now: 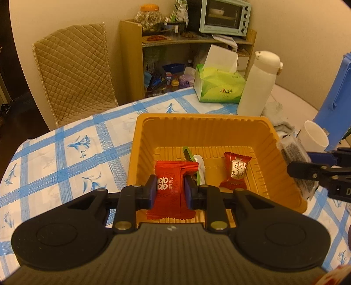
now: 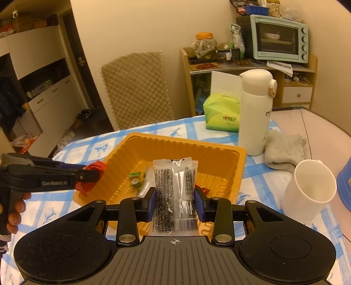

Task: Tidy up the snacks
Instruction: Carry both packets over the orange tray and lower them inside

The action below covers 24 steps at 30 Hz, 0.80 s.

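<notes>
Over the near-left rim of the orange tray (image 1: 219, 122), a red candy packet (image 1: 170, 188) is clamped in the narrow jaws of the left gripper (image 1: 170, 190). Inside the tray, a second red candy (image 1: 235, 173) is seen. At right, a clear sachet (image 2: 174, 197) is pinched by the right gripper (image 2: 175, 202) above the checked surface (image 1: 65, 153).

Warm yellowish light falls on plain cream walls (image 2: 136, 26). A chair with a quilted tan cover (image 1: 74, 72) stands at the far edge of the worktop (image 1: 65, 140), which wears a blue-checked white cloth. Against the wall a wooden shelf unit (image 1: 131, 59) carries a pale blue toaster oven (image 1: 226, 16). White cabinets (image 2: 41, 72) flank a dark doorway (image 2: 75, 63).
</notes>
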Each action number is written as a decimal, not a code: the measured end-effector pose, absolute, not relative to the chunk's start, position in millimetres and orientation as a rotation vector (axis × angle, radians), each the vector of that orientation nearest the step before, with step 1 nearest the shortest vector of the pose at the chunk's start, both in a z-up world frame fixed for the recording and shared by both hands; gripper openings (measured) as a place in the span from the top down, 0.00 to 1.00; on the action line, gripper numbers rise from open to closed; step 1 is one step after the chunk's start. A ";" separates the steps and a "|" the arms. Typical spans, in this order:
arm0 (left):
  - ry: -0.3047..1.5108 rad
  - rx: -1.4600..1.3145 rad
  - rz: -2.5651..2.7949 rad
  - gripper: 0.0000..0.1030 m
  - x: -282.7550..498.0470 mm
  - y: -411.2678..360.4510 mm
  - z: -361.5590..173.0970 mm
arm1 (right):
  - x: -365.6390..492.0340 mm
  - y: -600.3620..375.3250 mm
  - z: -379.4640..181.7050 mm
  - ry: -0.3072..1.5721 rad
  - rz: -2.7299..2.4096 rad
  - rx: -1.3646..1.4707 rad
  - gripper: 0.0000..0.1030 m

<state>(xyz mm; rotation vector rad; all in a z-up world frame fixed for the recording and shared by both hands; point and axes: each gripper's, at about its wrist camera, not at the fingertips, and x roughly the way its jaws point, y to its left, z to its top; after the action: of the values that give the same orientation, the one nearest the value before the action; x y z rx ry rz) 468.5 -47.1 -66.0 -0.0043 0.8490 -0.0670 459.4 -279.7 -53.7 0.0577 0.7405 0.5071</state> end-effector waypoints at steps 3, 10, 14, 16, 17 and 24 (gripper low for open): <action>0.874 0.005 -0.069 0.77 477.4 -49.7 -76.1 | 464.1 -282.4 -56.7 0.746 0.493 0.061 0.64; 0.905 0.023 -0.075 0.77 490.0 -55.9 -89.8 | 469.2 -286.7 -62.2 0.754 0.483 0.070 0.64; 0.912 0.028 -0.071 0.77 492.8 -57.4 -93.3 | 470.3 -286.8 -63.7 0.757 0.481 0.072 0.64; 0.911 0.025 -0.073 0.76 493.4 -57.6 -92.7 | 471.8 -286.8 -65.1 0.759 0.480 0.072 0.64; 0.911 0.024 -0.074 0.74 493.3 -57.5 -92.7 | 472.1 -287.1 -65.6 0.760 0.479 0.071 0.64; 0.892 0.001 -0.084 0.72 486.5 -55.2 -81.6 | 475.5 -288.6 -68.1 0.769 0.468 0.081 0.64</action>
<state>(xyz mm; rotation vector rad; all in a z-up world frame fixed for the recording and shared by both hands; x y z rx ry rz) 486.5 -55.2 -81.6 0.0010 0.8920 -0.0839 475.5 -288.6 -68.1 0.0810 0.7692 0.4684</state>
